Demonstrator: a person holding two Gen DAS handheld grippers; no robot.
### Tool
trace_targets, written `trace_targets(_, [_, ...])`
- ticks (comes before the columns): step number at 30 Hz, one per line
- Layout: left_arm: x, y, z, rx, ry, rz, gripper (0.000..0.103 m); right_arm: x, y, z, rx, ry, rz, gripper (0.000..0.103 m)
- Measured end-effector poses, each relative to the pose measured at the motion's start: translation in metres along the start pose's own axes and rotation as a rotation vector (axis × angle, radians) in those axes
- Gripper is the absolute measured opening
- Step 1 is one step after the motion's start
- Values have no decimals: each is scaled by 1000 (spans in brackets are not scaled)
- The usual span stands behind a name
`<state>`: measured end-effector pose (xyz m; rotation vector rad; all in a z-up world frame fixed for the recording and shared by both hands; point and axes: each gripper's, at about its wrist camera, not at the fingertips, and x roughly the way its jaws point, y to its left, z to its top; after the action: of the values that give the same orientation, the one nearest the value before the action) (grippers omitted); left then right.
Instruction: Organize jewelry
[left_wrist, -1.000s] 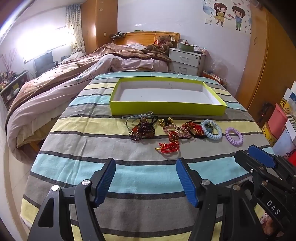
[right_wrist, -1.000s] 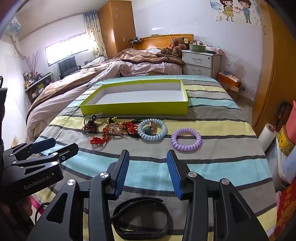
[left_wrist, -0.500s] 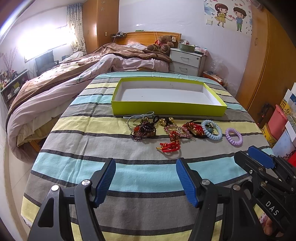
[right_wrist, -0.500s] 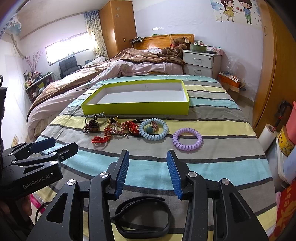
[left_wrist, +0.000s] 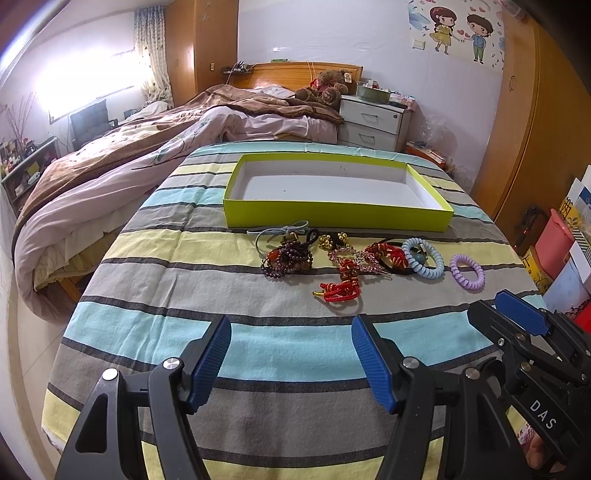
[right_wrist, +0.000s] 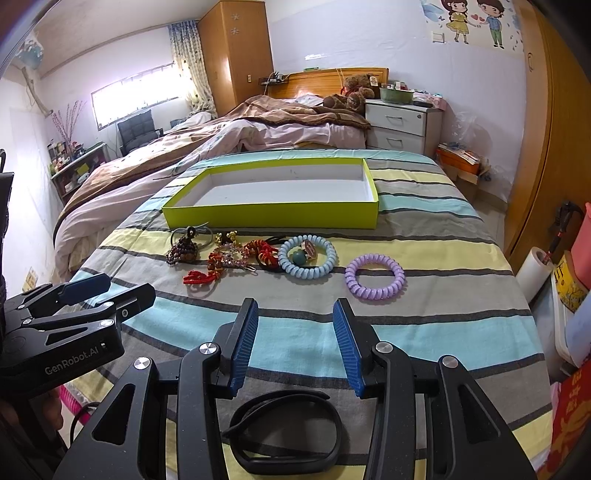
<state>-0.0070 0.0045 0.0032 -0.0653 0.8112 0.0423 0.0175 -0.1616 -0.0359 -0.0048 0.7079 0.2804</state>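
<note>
We hold both sets of jaws spread and empty. Ahead of the left gripper (left_wrist: 290, 356) lie the beads (left_wrist: 286, 258), then the red cord (left_wrist: 338, 290); the purple ring (right_wrist: 374, 277) sits just ahead-right of the right gripper (right_wrist: 295, 341), the nearer. The tray (right_wrist: 271, 214) waits beyond.

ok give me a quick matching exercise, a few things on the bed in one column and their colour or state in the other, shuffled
Things:
1. box
2. right-hand coil tie
3. tassel
4. right gripper

Colour or state:
A. red
B. lime green outside, nothing in it
C. jaws open, holding nothing
D. purple

Pairs: 1-B, 2-D, 3-A, 4-C
</note>
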Motion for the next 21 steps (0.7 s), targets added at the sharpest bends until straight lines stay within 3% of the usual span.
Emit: trace_targets(21, [-1, -1, 0, -1, 2, -1, 67, -1, 0, -1, -1, -1, 0, 43])
